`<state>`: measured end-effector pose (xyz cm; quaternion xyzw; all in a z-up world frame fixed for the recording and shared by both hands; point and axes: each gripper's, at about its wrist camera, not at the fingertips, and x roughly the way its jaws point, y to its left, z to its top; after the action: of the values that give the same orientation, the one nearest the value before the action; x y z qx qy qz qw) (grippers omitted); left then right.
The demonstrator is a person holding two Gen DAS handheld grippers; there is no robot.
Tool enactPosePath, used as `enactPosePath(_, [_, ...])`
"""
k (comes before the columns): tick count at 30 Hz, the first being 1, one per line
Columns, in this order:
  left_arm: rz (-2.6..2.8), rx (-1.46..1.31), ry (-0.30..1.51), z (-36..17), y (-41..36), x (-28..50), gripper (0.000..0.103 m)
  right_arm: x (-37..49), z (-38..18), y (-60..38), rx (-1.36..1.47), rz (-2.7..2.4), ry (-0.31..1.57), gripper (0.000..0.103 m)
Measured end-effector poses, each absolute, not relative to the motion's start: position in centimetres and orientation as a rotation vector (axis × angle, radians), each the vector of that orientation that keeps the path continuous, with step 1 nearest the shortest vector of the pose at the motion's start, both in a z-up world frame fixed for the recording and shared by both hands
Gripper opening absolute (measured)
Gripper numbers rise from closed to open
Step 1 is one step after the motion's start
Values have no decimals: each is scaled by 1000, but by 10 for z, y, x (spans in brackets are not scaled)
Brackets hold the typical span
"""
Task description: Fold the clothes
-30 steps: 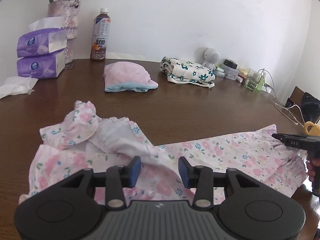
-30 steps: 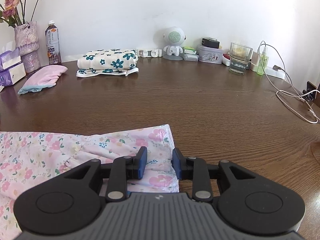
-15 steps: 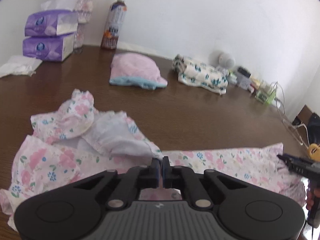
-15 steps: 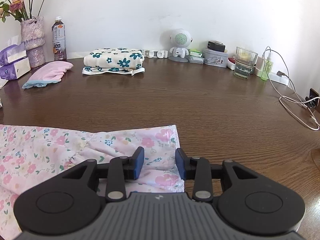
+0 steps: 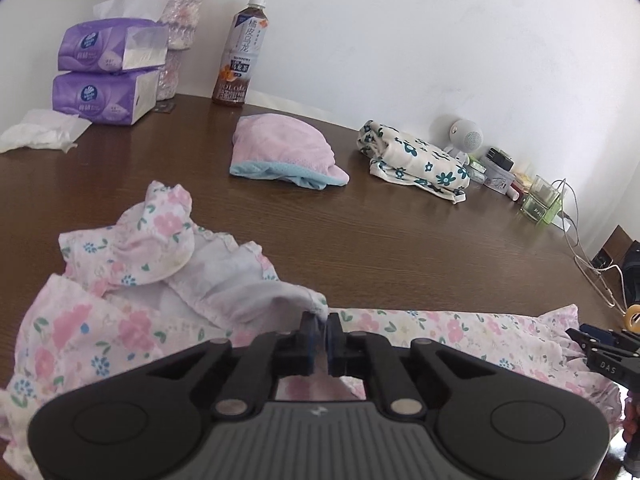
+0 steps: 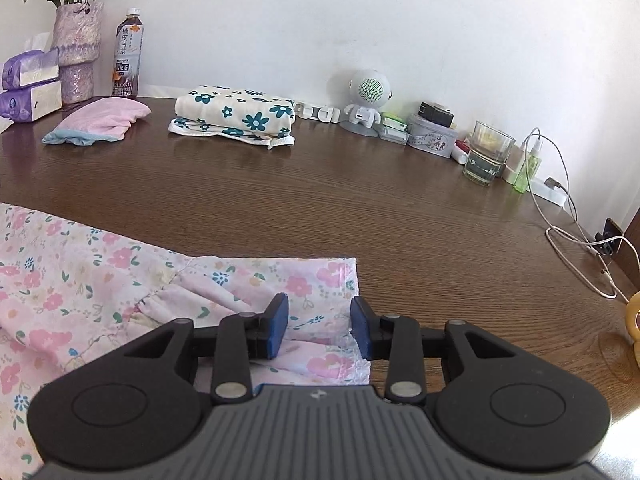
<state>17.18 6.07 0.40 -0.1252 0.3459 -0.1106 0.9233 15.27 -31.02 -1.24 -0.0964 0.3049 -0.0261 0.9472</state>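
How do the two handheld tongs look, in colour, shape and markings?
Both are alike. The left tongs and right tongs have a black body with two rounded lobes, a grey ribbed middle panel bearing a small pale logo, silver rivets on the black link arms, and blue pads on the fingers. In the left view, the right tongs show white letters that look like "DAS".

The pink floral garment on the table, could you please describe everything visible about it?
The garment is thin, light pink cloth printed with pink and blue flowers, with gathered ruffles. It lies unfolded and rumpled on the brown table. The left gripper is shut on a pale inner fold of it. The right gripper is open over its hemmed corner.
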Motion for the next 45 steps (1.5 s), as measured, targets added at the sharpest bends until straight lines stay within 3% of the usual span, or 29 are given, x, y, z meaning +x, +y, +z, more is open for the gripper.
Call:
enactPosePath(3, [-233, -241, 689, 12, 65, 157, 26, 152, -12, -315, -170, -44, 624, 35])
enactPosePath(11, [-402, -109, 621, 32, 36, 122, 25, 152, -11, -323, -120, -30, 629, 36])
enactPosePath(18, [-449, 148, 662, 7, -23, 121, 25, 152, -12, -319, -142, -39, 627, 36])
enactPosePath(27, [-421, 138, 651, -1, -9, 117, 29, 152, -12, -324, -115, -33, 630, 37])
enactPosePath(36, [-414, 108, 643, 6, 9, 107, 27, 152, -13, -321, -132, -44, 628, 39])
enactPosePath(38, [-433, 67, 631, 13, 20, 104, 30, 152, -13, -321, -132, -44, 628, 39])
enactPosePath(40, [-430, 26, 614, 24, 37, 102, 41, 152, -13, -322, -123, -39, 628, 39])
enactPosePath(45, [-328, 6, 575, 51, 92, 109, 50, 149, -8, -327, -81, -21, 617, 39])
